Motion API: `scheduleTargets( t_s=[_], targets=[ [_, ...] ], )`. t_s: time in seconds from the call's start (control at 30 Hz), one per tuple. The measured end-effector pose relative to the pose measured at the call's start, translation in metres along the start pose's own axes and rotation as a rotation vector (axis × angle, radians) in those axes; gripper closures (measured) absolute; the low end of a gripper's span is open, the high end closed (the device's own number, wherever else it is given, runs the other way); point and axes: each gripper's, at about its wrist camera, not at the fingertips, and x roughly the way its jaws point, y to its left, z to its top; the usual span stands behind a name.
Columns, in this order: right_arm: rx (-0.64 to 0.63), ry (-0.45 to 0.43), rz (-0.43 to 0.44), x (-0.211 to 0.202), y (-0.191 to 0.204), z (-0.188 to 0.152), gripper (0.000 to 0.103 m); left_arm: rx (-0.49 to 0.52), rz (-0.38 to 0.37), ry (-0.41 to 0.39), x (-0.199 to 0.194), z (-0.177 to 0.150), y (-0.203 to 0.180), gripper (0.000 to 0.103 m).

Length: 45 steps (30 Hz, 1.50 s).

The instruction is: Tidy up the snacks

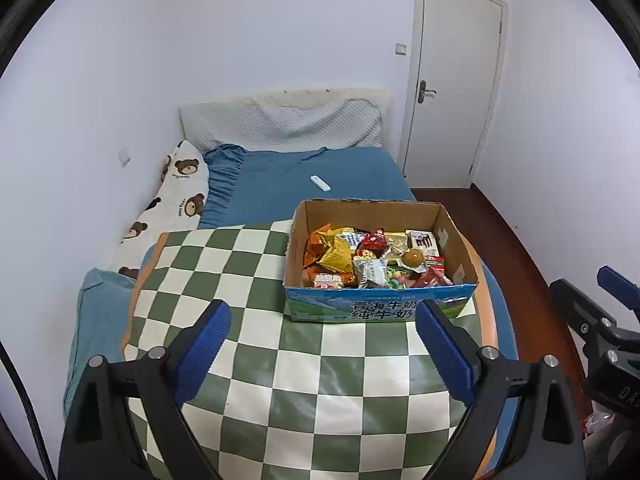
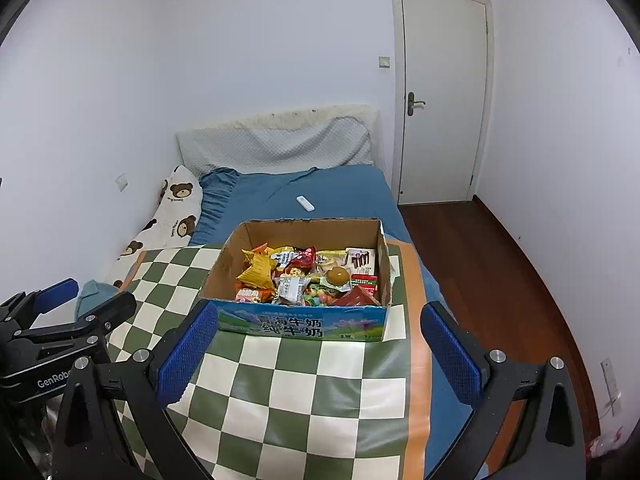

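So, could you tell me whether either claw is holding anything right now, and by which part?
Nothing is held. The left claw and right claw are both open and empty, short of the snack box on the checkered mat.

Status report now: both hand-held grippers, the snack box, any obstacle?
Left hand-held gripper open, empty. Right hand-held gripper open, empty. Snack box full, on checkered mat. Nothing in the way.

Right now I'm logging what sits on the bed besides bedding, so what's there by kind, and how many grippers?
Cardboard box of snacks: 1
Checkered mat: 1
White remote: 1
Grippers: 2, left gripper and right gripper, both open
Total: 5
Snack packets in the box overlap too much to count.
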Motion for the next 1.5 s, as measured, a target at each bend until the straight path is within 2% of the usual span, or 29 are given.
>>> scheduleTargets(
  t_s=[0.2, 0.77, 0.9, 1.5],
  targets=[
    [0.011, 0.019, -0.018, 0.023, -0.006, 0.0, 0.0, 0.001, 0.028, -0.003, 0.021, 0.006, -0.003, 0.001],
    [0.035, 0.071, -0.082, 0.117, -0.026, 0.013, 0.0, 0.028, 0.056, 0.076, 0.109, 0.027, -0.017, 0.001],
    [0.034, 0.087, -0.069, 0.133, -0.026, 0.013, 0.0, 0.022, 0.055, 0.09, 0.122, 0.033, -0.017, 0.001],
    [0.037, 0.128, -0.083, 0.16, -0.026, 0.012, 0.0, 0.028, 0.05, 0.159, 0.15, 0.035, -0.022, 0.001]
  ],
)
